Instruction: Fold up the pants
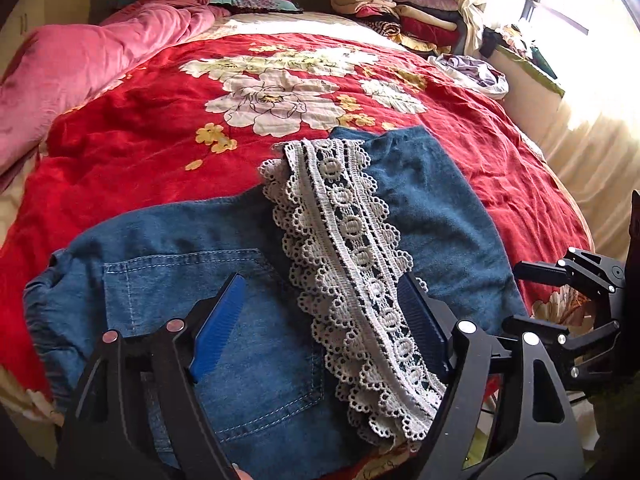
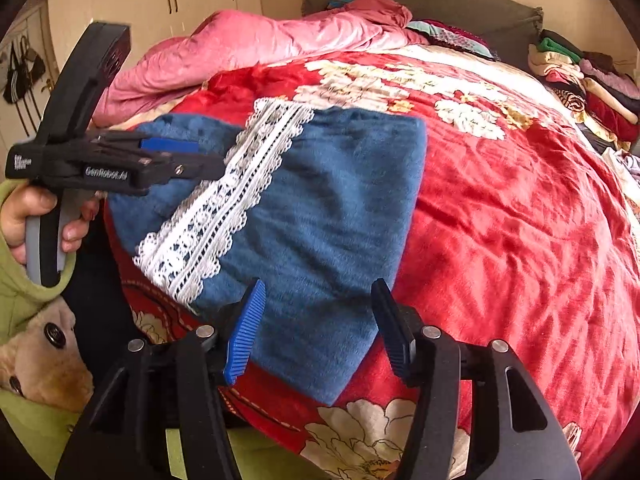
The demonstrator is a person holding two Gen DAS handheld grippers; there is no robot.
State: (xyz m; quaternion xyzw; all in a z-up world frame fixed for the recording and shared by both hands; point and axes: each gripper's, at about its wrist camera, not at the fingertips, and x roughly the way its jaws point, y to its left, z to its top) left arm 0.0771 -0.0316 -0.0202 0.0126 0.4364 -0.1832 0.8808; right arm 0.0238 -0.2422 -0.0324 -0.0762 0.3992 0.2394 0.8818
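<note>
Blue denim pants (image 1: 168, 240) lie folded on the red floral bed cover (image 1: 140, 128), with a back pocket showing and a white lace trim (image 1: 352, 240) running across the top layer. My left gripper (image 1: 320, 292) hovers over them, open; the lace lies between its blue pads (image 1: 218, 320) and neither pad presses on it. In the right wrist view the pants (image 2: 328, 200) end in a near corner, and my right gripper (image 2: 320, 292) stands open just above that corner, gripping nothing. The left gripper (image 2: 160, 156) shows there at the left, over the lace (image 2: 224, 208).
A pink quilt (image 1: 80, 60) is bunched at the bed's far left. Stacks of folded clothes (image 1: 400, 8) sit at the far right by the curtain (image 1: 580, 128). A person's hand (image 2: 24, 216) in a green sleeve holds the left gripper's handle; a plush toy (image 2: 40, 352) lies below.
</note>
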